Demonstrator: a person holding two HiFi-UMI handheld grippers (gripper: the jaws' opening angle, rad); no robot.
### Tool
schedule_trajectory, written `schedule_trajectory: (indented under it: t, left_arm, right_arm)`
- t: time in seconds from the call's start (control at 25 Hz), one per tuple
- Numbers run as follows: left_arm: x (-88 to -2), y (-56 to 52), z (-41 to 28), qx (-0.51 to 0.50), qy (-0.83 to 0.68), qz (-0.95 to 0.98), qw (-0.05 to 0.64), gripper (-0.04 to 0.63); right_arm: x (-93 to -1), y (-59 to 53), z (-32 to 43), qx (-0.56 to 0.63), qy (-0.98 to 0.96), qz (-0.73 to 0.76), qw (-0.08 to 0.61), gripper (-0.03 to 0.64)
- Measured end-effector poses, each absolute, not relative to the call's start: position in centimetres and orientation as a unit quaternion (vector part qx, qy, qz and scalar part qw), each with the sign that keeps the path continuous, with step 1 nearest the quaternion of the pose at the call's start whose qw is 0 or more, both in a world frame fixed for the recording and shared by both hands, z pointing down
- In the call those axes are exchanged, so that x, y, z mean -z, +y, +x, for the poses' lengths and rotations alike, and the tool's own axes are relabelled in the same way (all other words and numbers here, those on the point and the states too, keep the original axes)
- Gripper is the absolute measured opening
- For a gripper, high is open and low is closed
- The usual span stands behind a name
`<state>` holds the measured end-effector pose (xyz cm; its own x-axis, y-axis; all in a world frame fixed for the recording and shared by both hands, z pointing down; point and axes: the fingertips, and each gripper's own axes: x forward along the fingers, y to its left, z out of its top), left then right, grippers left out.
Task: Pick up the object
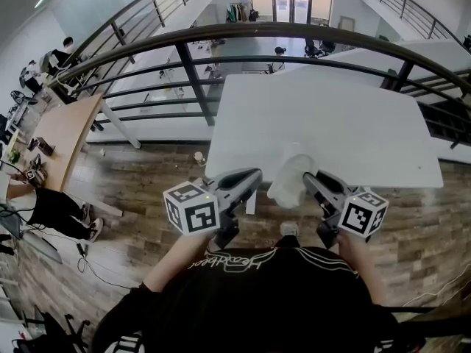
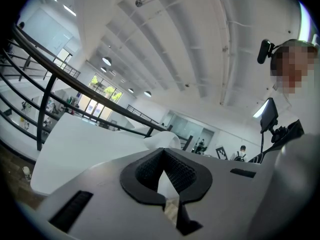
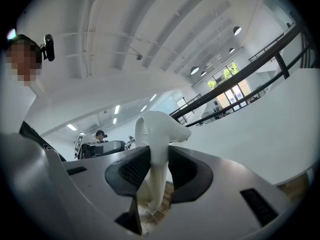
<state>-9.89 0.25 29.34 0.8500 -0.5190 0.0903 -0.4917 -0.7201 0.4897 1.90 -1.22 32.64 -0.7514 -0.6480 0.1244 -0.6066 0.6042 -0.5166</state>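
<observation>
Table (image 1: 331,116) edge; upturned right tool (image 3: 153,168) around object (image 3: 159,126)

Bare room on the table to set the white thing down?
Nearly all the white table is bare, from the railing side to its right edge. Near edge is crowded: white object in the right tongs, left tongs beside it.

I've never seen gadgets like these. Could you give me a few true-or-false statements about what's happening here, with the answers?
1. The right gripper is clamped on the white object. True.
2. The left gripper holds it too. False: its jaws are together, with nothing between them.
3. The table is black. False: it is white.
4. A dark railing runs beyond the table. True.
</observation>
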Motion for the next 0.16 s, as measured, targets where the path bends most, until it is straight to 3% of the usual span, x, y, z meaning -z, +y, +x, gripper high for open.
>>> schedule_trajectory:
  t: [0.16]
  left_arm:
    - [-29.32,0.09,-10.11,0.027,-0.27,0.928,0.257,0.008]
  right_arm:
    - [-32.57,-1.4,1.91,0.277,0.892,-0.355,0.043,0.11]
